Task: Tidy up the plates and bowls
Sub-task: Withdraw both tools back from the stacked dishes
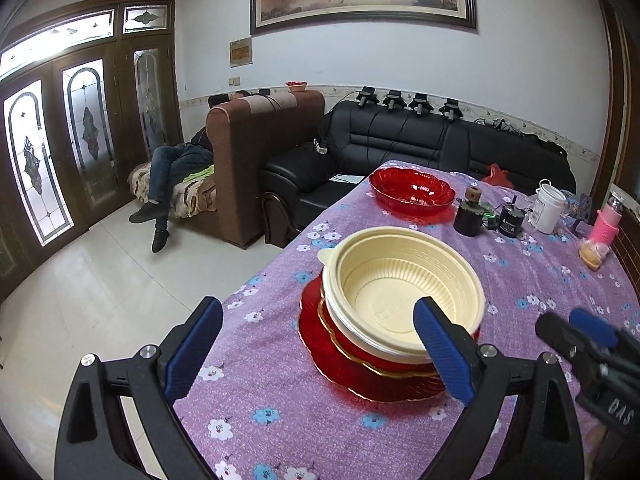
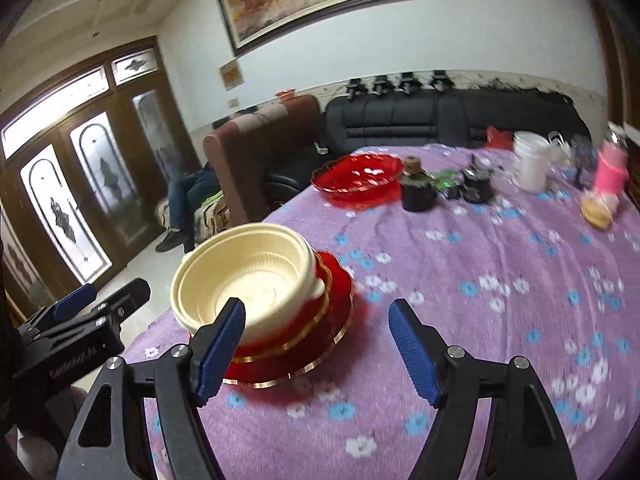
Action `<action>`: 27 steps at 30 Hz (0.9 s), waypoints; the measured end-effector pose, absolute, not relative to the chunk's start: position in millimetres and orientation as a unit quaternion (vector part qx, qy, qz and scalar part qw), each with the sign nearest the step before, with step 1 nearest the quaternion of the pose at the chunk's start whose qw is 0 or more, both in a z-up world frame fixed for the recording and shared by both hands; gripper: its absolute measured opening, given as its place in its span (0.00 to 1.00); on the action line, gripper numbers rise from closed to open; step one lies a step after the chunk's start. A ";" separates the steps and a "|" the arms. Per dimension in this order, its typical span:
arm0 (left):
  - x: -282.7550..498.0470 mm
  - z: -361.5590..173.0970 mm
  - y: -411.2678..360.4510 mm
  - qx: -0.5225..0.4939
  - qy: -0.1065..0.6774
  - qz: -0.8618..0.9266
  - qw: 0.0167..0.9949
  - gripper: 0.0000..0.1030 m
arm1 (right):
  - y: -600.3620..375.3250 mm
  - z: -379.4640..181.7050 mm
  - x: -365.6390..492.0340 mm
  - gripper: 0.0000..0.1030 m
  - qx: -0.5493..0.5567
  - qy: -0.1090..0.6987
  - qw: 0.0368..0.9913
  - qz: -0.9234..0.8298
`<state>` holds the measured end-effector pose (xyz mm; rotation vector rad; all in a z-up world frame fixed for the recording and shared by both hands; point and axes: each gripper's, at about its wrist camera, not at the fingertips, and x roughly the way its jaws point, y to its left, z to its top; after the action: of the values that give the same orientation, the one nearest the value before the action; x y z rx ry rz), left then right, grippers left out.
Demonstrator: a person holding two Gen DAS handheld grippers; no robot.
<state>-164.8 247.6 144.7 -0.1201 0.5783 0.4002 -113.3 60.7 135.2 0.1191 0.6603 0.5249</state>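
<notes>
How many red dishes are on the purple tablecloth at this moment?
3 that I can make out: a red bowl at the table's far end, and two red plates stacked under the cream bowls near the edge. More may be hidden within that stack.

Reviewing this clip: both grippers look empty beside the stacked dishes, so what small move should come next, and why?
Probably reach the right gripper toward the lone red bowl at the table's far side. The cream bowls already sit on the red plates, both grippers are open and empty, and that bowl alone stands apart.
</notes>
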 end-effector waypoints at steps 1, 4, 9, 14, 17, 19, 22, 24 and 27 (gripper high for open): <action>-166.1 144.1 244.8 -0.058 0.283 0.195 0.937 0.93 | 57.2 133.2 -117.0 0.77 0.063 0.322 0.911 0.251; -168.7 143.4 234.7 -0.049 0.284 0.192 0.938 0.93 | 47.3 126.4 -130.5 0.78 0.078 0.324 0.911 0.242; -174.8 141.8 215.8 -0.031 0.286 0.183 0.940 0.94 | 39.0 118.4 -149.9 0.79 0.084 0.326 0.913 0.230; -178.7 142.1 200.9 -0.015 0.284 0.179 0.942 0.95 | 35.1 114.2 -159.8 0.80 0.083 0.325 0.914 0.226; -181.2 142.2 195.7 -0.009 0.283 0.177 0.943 0.96 | 37.4 110.5 -163.8 0.80 0.075 0.326 0.915 0.225; -182.5 141.8 193.2 -0.006 0.282 0.177 0.943 0.96 | 38.1 107.9 -167.4 0.80 0.076 0.329 0.913 0.227; -182.6 141.6 191.2 -0.004 0.282 0.175 0.943 0.97 | 38.6 104.1 -168.4 0.81 0.077 0.333 0.912 0.228; -182.5 140.4 190.1 -0.003 0.283 0.175 0.943 0.97 | 39.3 101.7 -168.5 0.81 0.076 0.336 0.911 0.227; -180.8 137.6 189.0 0.000 0.288 0.173 0.942 0.97 | 41.5 97.9 -167.6 0.81 0.075 0.342 0.909 0.227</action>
<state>-180.8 189.0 137.6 -0.0010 0.5867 0.3525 -167.6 41.5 97.9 0.1551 0.7047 0.4677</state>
